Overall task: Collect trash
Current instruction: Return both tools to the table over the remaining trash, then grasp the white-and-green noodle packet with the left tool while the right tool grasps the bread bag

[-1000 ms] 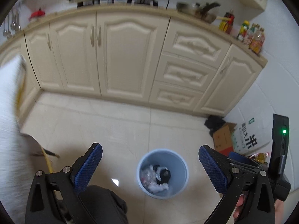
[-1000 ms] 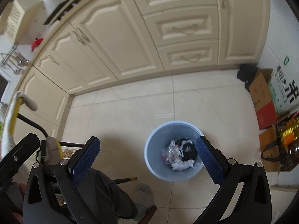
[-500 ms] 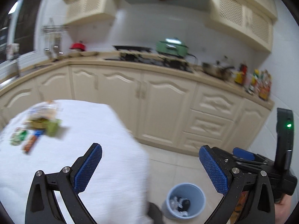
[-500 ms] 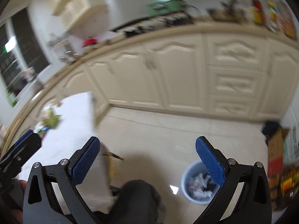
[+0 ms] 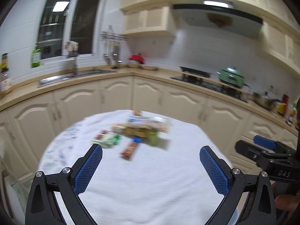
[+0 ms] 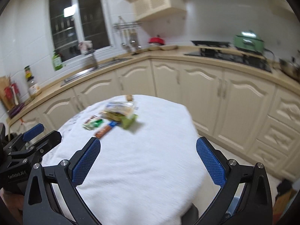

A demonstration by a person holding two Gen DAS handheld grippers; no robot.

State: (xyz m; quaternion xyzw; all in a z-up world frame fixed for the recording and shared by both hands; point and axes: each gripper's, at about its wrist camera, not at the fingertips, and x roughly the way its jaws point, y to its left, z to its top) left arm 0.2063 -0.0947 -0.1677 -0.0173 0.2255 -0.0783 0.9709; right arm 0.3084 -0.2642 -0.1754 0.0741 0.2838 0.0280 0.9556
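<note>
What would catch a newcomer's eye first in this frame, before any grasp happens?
A loose heap of wrappers lies on the far half of the white-clothed table, blurred by camera motion. Both the left gripper and the right gripper hang open and empty over the near side. Behind, cream cabinets wrap the corner, with a green pot on the stove at right.

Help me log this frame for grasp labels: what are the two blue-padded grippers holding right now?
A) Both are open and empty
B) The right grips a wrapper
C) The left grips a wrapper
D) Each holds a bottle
A: the left gripper and right gripper both stand wide open over the white tablecloth, short of the blurred pile of wrappers.
</note>
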